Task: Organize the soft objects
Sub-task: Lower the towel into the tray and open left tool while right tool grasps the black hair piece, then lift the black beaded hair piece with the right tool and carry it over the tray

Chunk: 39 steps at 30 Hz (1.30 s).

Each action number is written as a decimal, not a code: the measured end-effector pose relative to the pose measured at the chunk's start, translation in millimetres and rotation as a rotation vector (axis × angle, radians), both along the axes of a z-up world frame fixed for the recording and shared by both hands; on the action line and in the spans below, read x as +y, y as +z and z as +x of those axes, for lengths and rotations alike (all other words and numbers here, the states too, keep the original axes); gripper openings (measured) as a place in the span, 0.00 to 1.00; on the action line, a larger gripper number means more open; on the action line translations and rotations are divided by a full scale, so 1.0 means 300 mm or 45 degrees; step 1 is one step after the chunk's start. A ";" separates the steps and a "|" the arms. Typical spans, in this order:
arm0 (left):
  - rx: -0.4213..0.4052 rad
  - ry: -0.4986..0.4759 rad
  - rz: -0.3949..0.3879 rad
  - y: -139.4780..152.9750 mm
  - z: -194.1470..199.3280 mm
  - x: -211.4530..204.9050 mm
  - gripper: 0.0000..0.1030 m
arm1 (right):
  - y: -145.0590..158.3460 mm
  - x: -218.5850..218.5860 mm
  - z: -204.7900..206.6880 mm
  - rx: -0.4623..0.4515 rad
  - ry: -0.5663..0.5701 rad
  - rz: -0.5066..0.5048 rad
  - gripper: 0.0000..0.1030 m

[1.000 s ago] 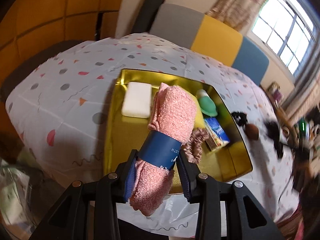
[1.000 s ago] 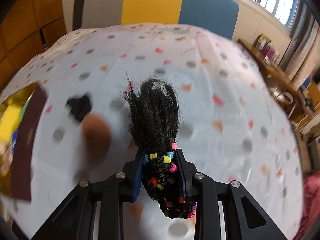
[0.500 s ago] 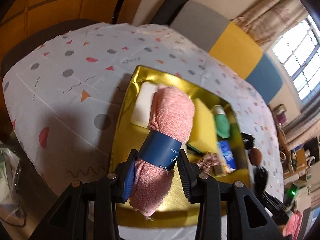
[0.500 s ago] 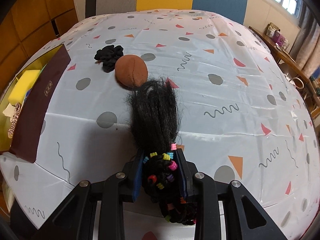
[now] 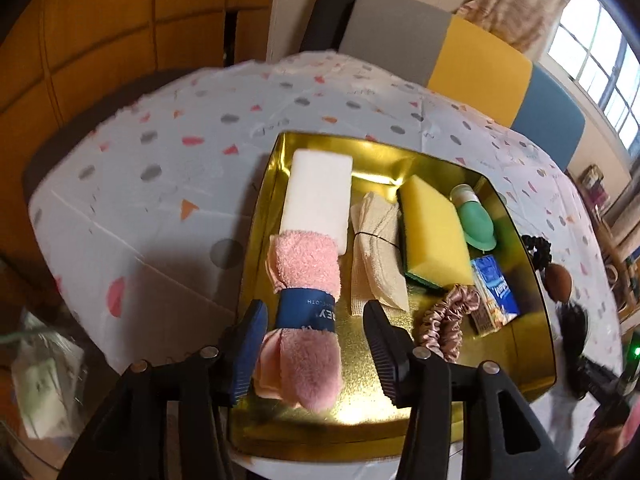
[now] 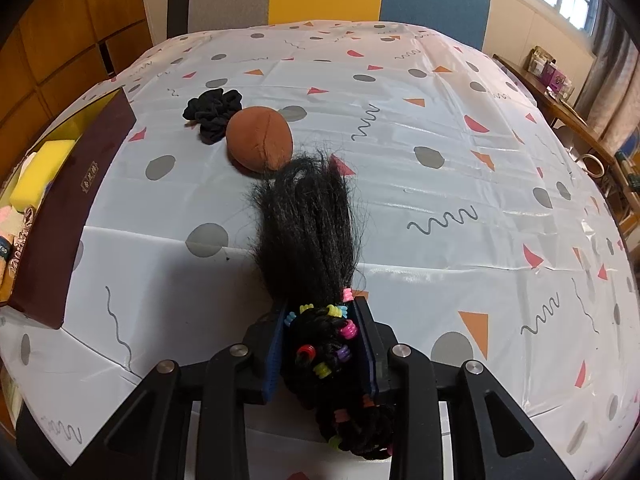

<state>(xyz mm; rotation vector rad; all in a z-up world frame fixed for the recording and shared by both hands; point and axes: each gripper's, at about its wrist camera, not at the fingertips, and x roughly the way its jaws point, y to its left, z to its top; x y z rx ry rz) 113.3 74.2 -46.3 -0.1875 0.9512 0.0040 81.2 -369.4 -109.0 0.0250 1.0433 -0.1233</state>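
A rolled pink towel (image 5: 306,300) with a blue band lies in the gold tray (image 5: 516,368), near its front left. My left gripper (image 5: 316,328) is open around it, pads apart from the towel. The tray also holds a white block (image 5: 320,196), a beige cloth (image 5: 378,256), a yellow sponge (image 5: 432,228), a green item (image 5: 476,224), a blue packet (image 5: 496,292) and a pink scrunchie (image 5: 448,320). My right gripper (image 6: 324,344) is shut on a black hair bundle (image 6: 308,224) with coloured beads, its loose end over the tablecloth.
A brown pouf (image 6: 260,140) and a black scrunchie (image 6: 212,112) lie on the patterned tablecloth (image 6: 440,200) ahead of the hair. The tray's dark brown side (image 6: 68,216) is at the left. Chairs stand behind the table.
My left gripper lowered the pink towel into the tray and opened its jaws. My right gripper, still holding the hair bundle, settled low over the table.
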 end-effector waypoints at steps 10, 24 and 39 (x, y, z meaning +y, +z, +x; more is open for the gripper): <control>-0.179 -0.050 0.097 0.114 -0.168 -0.050 0.49 | 0.000 0.023 -0.010 -0.012 -0.004 -0.047 0.31; -0.220 -0.073 0.092 0.141 -0.245 -0.051 0.49 | 0.054 0.076 -0.052 -0.043 -0.028 0.185 0.30; -0.208 -0.022 0.055 0.117 -0.247 0.002 0.49 | 0.368 0.338 -0.012 -0.312 0.184 0.362 0.30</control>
